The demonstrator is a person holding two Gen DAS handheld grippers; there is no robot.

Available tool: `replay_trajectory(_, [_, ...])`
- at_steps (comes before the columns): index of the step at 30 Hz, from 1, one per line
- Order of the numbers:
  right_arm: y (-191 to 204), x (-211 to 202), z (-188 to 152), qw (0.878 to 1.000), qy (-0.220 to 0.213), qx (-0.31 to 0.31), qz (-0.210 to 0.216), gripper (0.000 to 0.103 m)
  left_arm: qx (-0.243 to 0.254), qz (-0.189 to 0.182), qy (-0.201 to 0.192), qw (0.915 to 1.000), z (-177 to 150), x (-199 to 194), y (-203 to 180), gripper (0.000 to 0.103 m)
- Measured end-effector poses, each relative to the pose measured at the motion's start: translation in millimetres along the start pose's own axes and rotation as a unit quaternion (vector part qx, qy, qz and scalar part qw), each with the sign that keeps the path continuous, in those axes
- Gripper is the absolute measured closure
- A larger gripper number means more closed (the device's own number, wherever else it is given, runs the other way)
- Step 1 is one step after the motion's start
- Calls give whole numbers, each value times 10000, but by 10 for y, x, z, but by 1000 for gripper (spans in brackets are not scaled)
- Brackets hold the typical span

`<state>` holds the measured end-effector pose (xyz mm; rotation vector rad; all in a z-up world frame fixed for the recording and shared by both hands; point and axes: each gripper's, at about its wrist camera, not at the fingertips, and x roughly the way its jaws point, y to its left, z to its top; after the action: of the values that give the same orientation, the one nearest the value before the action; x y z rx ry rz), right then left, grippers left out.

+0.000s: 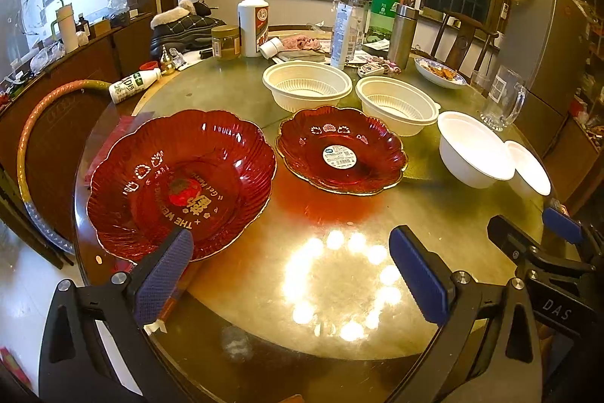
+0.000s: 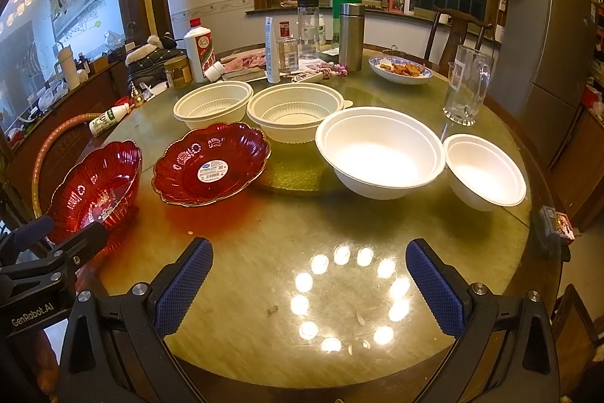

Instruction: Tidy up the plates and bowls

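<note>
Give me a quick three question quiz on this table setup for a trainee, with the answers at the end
1. True or false: the left tongs hold a red dish.
2. Which red dish has a round sticker in its middle: A, the big red dish, or B, the small red dish?
3. How many ribbed cream bowls stand behind the red dishes?

Key
1. False. Both the left and the right tongs are open and empty.
2. B.
3. Two: the left ribbed bowl and the right ribbed bowl.
</note>
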<state>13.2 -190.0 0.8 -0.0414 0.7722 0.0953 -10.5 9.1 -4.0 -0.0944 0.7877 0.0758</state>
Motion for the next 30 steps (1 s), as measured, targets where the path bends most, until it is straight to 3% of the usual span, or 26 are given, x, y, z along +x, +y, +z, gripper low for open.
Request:
replay_trajectory(16, [21,-33,-20,10000,-17,-10,-5,0,48,-43,-64,10000,-4,-66,17,0])
replay_trajectory(27, [204,-6,7,9998,10,-149,118,0,-94,-47,-77,9999,10,-107,223,0])
replay_trajectory(30, [252,19,27,9993,105,-101,339,0,-306,-122,-198,9993,28,-201,474,0])
